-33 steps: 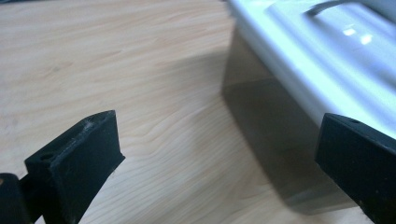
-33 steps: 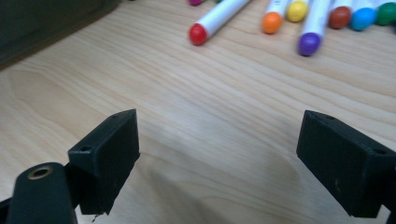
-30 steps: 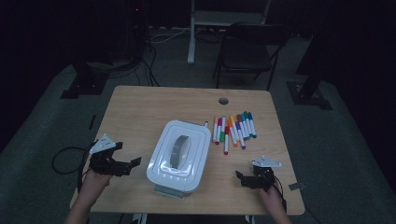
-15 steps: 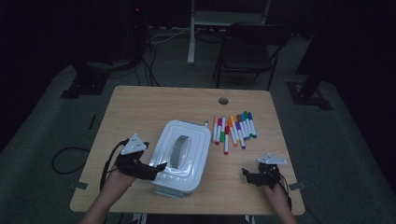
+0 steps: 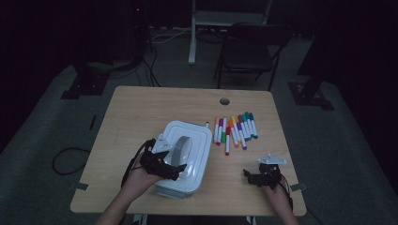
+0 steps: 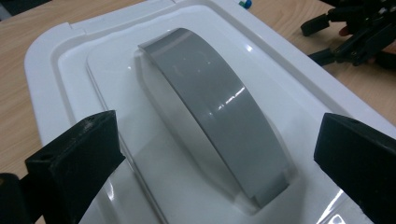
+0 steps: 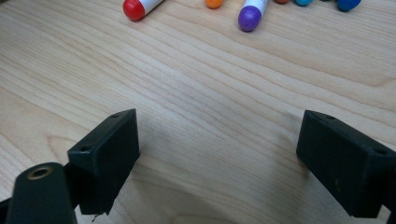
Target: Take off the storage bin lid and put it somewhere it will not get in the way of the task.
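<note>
A white plastic box (image 5: pixel 187 154) with a grey handle (image 6: pixel 215 112) on its lid stands in the middle of the wooden table (image 5: pixel 141 108). My left gripper (image 5: pixel 176 169) hovers over the near part of the lid, open, its jaws on either side of the handle without touching it. A row of several coloured markers (image 5: pixel 234 129) lies to the right of the box. My right gripper (image 5: pixel 251 177) rests low over bare wood near the front right edge, open and empty. The red (image 7: pixel 135 8) and purple (image 7: pixel 251 16) marker caps lie ahead of it.
A round cable hole (image 5: pixel 225 101) sits near the table's far edge. A dark chair (image 5: pixel 248 47) and stand legs are on the floor behind the table. A cable loop (image 5: pixel 70 159) lies on the floor to the left.
My left gripper has moved right from the table's left edge onto the box lid and now straddles the handle. The right gripper has barely shifted.
</note>
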A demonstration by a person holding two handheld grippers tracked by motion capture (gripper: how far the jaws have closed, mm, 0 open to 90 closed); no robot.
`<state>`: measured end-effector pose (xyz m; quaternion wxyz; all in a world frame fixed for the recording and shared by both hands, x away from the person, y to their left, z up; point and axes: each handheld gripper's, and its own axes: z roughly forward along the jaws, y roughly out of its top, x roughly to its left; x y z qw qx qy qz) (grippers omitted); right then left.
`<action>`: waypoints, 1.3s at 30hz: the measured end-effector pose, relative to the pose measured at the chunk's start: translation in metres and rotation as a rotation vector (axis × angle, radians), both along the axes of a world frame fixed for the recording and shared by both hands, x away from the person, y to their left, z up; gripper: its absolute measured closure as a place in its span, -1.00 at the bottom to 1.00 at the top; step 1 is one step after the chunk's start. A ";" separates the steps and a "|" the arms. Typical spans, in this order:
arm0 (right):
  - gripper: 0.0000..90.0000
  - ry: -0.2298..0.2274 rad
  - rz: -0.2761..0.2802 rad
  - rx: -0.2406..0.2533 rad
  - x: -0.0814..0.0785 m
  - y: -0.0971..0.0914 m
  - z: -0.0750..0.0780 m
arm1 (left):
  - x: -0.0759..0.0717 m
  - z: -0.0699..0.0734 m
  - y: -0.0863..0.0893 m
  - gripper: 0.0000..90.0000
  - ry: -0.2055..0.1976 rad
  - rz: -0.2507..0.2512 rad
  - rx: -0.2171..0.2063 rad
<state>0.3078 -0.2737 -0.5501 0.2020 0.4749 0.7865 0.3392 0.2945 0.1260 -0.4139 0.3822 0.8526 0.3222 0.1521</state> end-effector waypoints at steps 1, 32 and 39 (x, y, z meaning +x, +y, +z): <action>-0.71 0.000 -0.001 0.000 0.000 0.000 0.000 | 0.000 0.001 0.000 -0.96 -0.004 0.009 0.005; -0.71 0.000 -0.003 0.000 0.000 0.000 0.000 | -0.005 0.015 -0.003 0.35 0.030 0.023 -0.130; -0.71 0.001 -0.004 0.002 -0.001 0.000 0.000 | -0.017 0.035 0.005 0.51 -0.005 -0.008 -0.180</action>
